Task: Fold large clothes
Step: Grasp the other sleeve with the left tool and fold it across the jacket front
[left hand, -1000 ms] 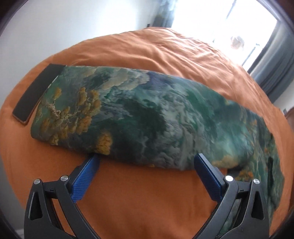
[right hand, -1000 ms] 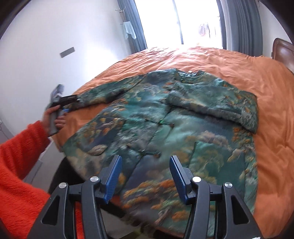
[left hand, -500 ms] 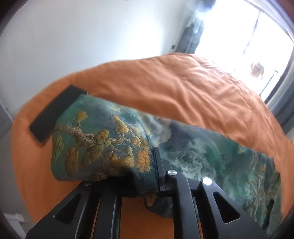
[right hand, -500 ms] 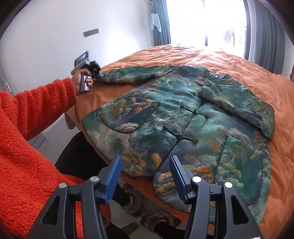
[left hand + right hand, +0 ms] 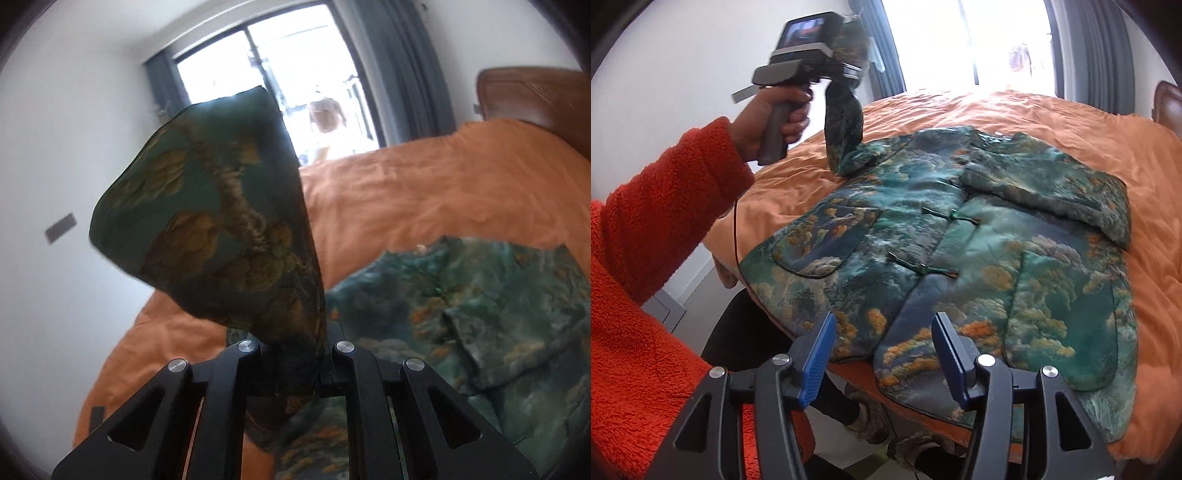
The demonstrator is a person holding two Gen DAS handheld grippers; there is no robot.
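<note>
A large green brocade jacket [image 5: 960, 243] with orange and gold tree patterns lies front up on the orange bed; its body also shows in the left wrist view [image 5: 480, 314]. Its right sleeve [image 5: 1063, 192] is folded across the chest. My left gripper [image 5: 299, 354] is shut on the left sleeve [image 5: 221, 229] and holds its cuff end up in the air. In the right wrist view the left gripper [image 5: 846, 70] hangs high above the jacket's shoulder with the sleeve [image 5: 844, 122] hanging down. My right gripper [image 5: 882, 354] is open and empty above the jacket's hem.
The orange duvet [image 5: 1015, 110] covers the bed. A brown headboard [image 5: 532, 96] stands at the far right. A bright window with grey curtains [image 5: 410, 66] is behind the bed. My orange fleece sleeve [image 5: 646, 240] fills the left of the right wrist view.
My left gripper closed on the sleeve near the cuff, then lifted it off the bed and swung it toward the jacket's body. My right gripper stayed open over the hem.
</note>
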